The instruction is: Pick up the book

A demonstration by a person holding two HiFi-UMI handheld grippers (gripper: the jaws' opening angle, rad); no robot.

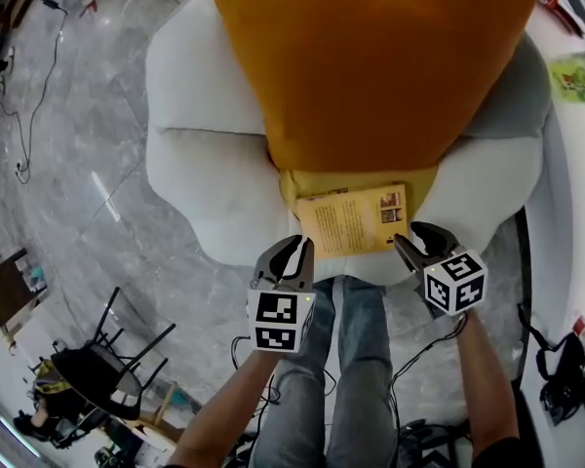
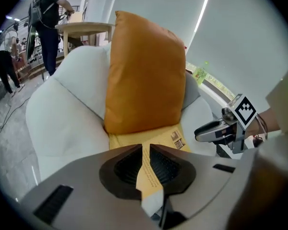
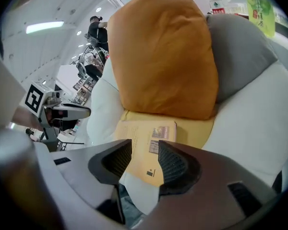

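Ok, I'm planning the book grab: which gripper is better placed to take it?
Right. The right gripper has its jaws wide apart, lined up on the near edge of the book; the left gripper has jaws barely apart.

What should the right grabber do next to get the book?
Probably ease the right gripper forward and down until its open jaws straddle the near edge of the book: it lies flat just ahead, not yet between them.

Book [image 1: 354,220]: thin, closed, yellow cover with block of printed text and small pictures at right; lying flat, slightly skewed, just below frame centre.
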